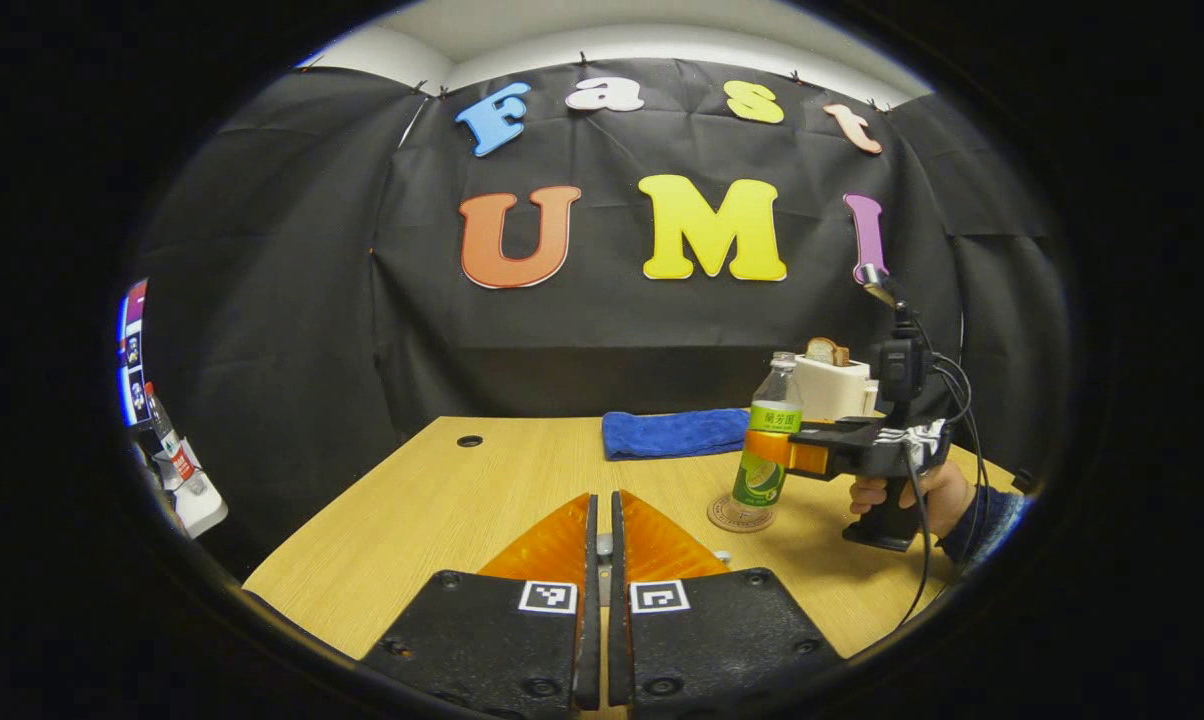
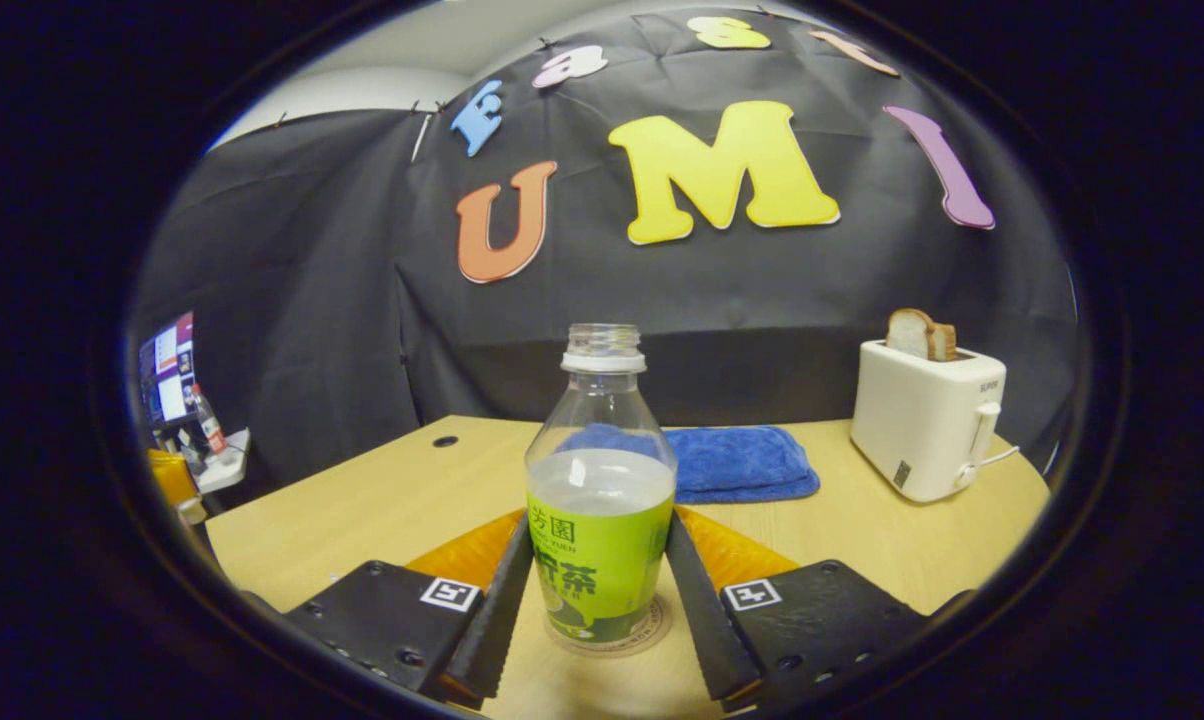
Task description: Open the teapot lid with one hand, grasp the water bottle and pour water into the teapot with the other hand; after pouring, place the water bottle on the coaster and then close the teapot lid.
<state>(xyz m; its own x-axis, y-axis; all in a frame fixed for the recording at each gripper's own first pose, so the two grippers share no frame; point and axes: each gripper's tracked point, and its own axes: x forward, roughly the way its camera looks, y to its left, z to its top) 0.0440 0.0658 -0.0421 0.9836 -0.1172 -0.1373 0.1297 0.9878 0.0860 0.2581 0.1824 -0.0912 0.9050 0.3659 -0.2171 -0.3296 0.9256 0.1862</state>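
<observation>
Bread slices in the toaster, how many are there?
2, I think: slices side by side, poking out of the toaster at the table's back right. They overlap, so more may be hidden.

A: And here we are in a recording booth, a staged set rather than a real kitchen: black cloth wall (image 2: 292, 330) draped and pinned all round a pale wooden table (image 2: 382, 510).

B: Household props, though! A white toaster with sliced bread (image 2: 924, 415) near the table's far right corner, and a folded blue towel (image 2: 737, 460) at its far edge.

A: And a lit computer screen (image 2: 167, 370) beyond the left edge; that says lab.
</observation>
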